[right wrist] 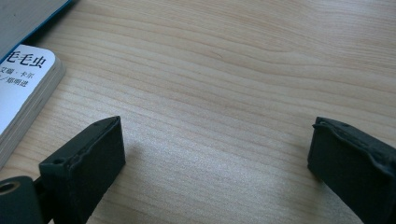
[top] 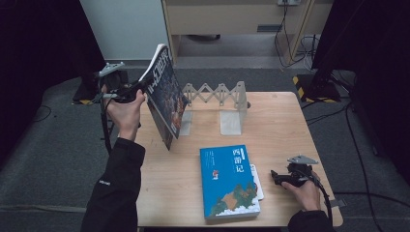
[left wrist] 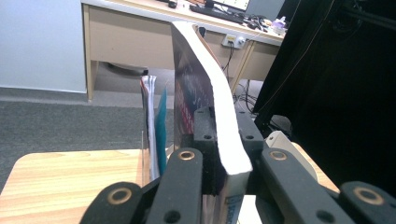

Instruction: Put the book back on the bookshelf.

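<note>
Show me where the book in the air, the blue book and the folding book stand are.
Book in the air (top: 167, 92), high view, middle of its dark front cover.
Blue book (top: 227, 181), high view, middle of its cover, lying flat on the table.
Folding book stand (top: 231, 116), high view, its right upright plate.

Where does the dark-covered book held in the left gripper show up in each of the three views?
High view: the dark-covered book is upper left, tilted above the table's left edge, clamped by the left gripper.
Left gripper view: centre, seen edge-on between the jaws.
Right gripper view: not in it.
Shared landmark: the wooden table.
</note>
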Tool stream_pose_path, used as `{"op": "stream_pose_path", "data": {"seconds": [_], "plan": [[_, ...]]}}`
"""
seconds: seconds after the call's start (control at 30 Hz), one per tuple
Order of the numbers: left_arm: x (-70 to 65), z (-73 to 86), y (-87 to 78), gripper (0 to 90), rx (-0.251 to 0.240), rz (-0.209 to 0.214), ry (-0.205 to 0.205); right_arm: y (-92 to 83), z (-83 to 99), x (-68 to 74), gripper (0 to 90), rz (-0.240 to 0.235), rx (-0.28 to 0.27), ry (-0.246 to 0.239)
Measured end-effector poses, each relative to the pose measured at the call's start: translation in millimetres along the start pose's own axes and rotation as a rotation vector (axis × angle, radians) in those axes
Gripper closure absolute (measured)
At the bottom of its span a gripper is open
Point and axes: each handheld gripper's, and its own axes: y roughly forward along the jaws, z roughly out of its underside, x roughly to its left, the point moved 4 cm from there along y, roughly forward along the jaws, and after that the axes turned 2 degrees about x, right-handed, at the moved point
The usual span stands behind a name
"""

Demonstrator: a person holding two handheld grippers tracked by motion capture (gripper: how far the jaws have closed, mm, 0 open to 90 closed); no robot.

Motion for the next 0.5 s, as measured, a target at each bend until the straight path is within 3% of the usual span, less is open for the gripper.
{"op": "stream_pose_path", "data": {"seconds": [0.37,0.5], "plan": [[-9.7,8.5,23.7,82.2,0.025,-0.056,0.055,0.5,-0.2,-0.4,3.8,0.001,-0.002,-0.006],[-10.4,13.8,33.2,82.2,0.027,-0.065,0.055,0.5,-0.2,-0.4,3.8,0.001,-0.002,-0.006]]}}
